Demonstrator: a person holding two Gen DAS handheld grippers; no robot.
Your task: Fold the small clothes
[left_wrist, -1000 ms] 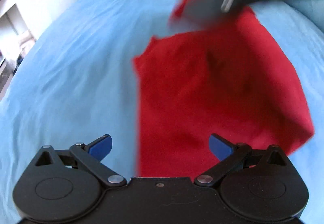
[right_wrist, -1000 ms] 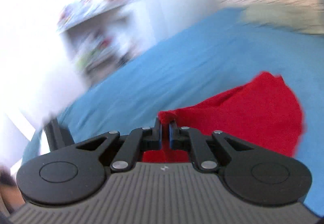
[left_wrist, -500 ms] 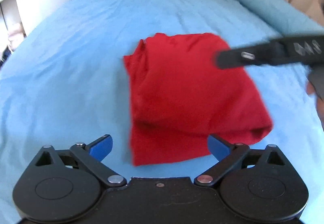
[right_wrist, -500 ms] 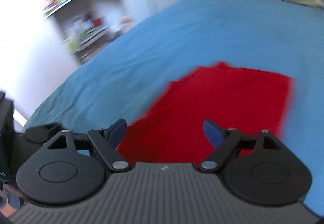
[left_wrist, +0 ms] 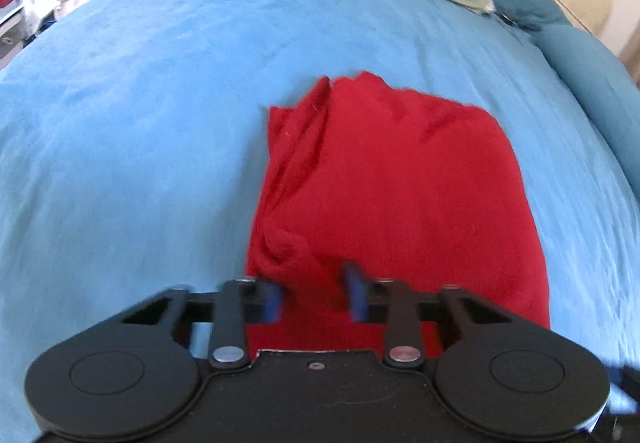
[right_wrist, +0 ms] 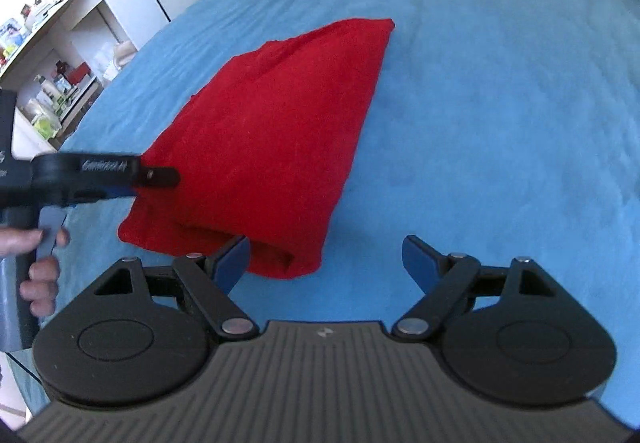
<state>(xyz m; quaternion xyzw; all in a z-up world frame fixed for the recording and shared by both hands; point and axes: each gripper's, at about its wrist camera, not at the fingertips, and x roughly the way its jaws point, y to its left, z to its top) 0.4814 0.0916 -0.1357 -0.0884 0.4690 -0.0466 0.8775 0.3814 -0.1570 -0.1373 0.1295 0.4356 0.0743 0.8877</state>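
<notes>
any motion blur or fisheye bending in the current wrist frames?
Left wrist: the left gripper and near edge of the red garment are smeared; the blue bedspread bulges like a dome. Right wrist: sharp throughout, with shelves leaning at the left edge.

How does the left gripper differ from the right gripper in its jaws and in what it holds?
The left gripper has its jaws drawn close on the near edge of the red garment; the right gripper has its jaws wide and grips nothing, by the garment's corner on the blue sheet. The left gripper has a smooth black top, the right gripper a ribbed grey one. Both have blue pads and black arms.
</notes>
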